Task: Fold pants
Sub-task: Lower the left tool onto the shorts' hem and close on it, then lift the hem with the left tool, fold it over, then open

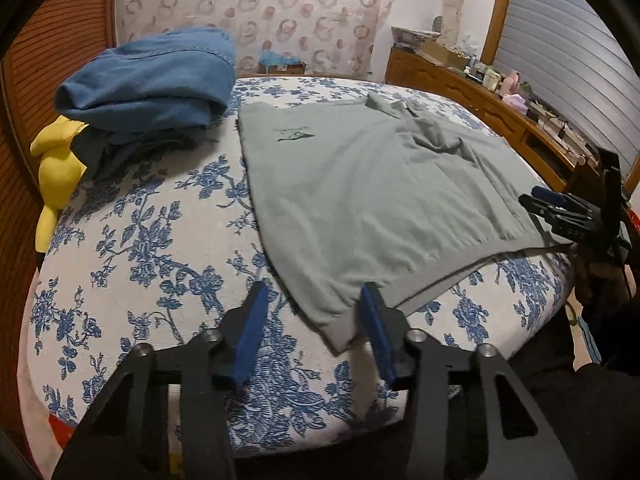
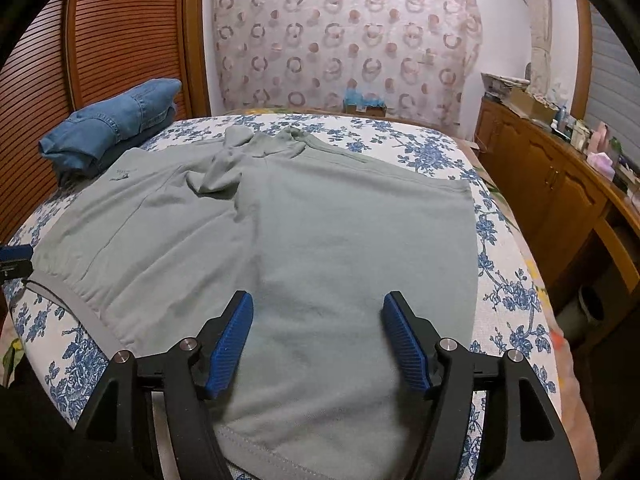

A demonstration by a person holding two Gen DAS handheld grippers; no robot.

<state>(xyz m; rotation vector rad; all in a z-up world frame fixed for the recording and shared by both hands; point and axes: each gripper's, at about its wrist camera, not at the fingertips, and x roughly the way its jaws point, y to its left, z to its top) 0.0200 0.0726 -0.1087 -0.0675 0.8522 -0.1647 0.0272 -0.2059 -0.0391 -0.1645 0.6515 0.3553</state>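
Grey-green pants point(image 1: 360, 192) lie spread flat on the floral bed point(image 1: 160, 240), waistband toward me, a small dark logo near the far left corner. In the right wrist view the pants point(image 2: 320, 240) fill the middle of the bed. My left gripper point(image 1: 314, 300) is open and empty, its jaws standing either side of the pants' near-left waistband corner, just above the cloth. My right gripper point(image 2: 318, 312) is open and empty, hovering over the near edge of the pants. It also shows at the right in the left wrist view point(image 1: 560, 212).
A pile of folded blue denim point(image 1: 152, 80) sits at the bed's far left, over dark clothes and a yellow garment point(image 1: 56, 168). A wooden slatted wardrobe point(image 2: 120, 40) stands left. A cluttered wooden dresser point(image 2: 560, 168) runs along the right. A patterned curtain point(image 2: 340, 40) hangs behind.
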